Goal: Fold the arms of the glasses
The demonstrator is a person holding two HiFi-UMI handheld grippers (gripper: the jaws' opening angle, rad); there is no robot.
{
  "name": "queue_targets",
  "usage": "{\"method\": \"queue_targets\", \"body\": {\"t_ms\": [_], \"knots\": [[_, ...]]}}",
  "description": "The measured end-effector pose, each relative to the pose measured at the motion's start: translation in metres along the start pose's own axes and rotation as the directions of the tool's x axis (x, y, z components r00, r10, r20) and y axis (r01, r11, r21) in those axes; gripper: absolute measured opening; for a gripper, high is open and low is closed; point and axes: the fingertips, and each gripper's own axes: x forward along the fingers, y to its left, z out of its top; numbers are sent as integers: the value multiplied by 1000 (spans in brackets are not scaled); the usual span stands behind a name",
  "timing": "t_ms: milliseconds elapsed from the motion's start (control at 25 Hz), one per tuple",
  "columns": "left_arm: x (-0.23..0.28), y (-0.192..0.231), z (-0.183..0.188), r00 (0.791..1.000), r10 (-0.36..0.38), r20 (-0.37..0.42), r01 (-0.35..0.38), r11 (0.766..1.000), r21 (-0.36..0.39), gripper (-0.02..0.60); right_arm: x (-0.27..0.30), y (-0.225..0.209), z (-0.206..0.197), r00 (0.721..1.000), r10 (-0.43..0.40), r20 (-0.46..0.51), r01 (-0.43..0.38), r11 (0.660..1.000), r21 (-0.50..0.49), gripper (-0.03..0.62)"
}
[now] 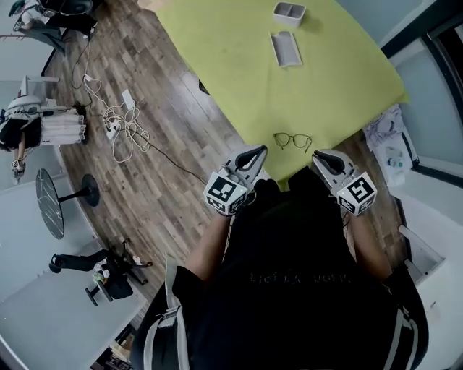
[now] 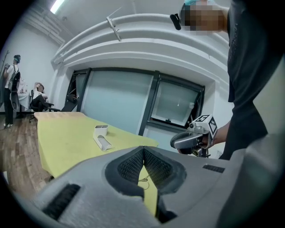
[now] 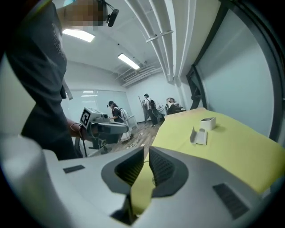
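A pair of thin dark-framed glasses (image 1: 291, 139) lies near the front edge of the yellow-green table (image 1: 318, 79), arms spread. My left gripper (image 1: 255, 152) hovers just left of and nearer than the glasses, jaws together and empty. My right gripper (image 1: 321, 155) hangs just right of them, also closed on nothing. In the left gripper view the jaws (image 2: 143, 150) meet at their tips, and a bit of the glasses' wire (image 2: 142, 181) shows below them. The right gripper view shows its jaws (image 3: 146, 151) nearly touching, with the table beyond.
A long white holder (image 1: 286, 48) and a small white box (image 1: 289, 12) sit at the far end of the table. Cables and a power strip (image 1: 119, 123) lie on the wooden floor at left. Cloth and clutter (image 1: 387, 134) lie off the right corner.
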Motion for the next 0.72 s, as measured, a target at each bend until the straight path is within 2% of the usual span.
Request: {"method": "queue_targets", "body": {"t_ms": [120, 280, 520, 720], "knots": [[9, -2, -7, 999, 16, -39, -15, 1000, 23, 18, 6, -8, -16, 994, 57, -90, -60, 998, -34, 34], [18, -2, -15, 997, 37, -64, -36, 999, 6, 18, 14, -20, -31, 975, 114, -191, -133, 987, -89, 34], [24, -2, -25, 993, 63, -104, -63, 998, 4, 18, 23, -17, -56, 915, 175, -364, -256, 949, -186, 34], [29, -5, -32, 990, 68, -125, -69, 998, -8, 17, 29, -25, -68, 867, 155, -474, -324, 898, -299, 34]]}}
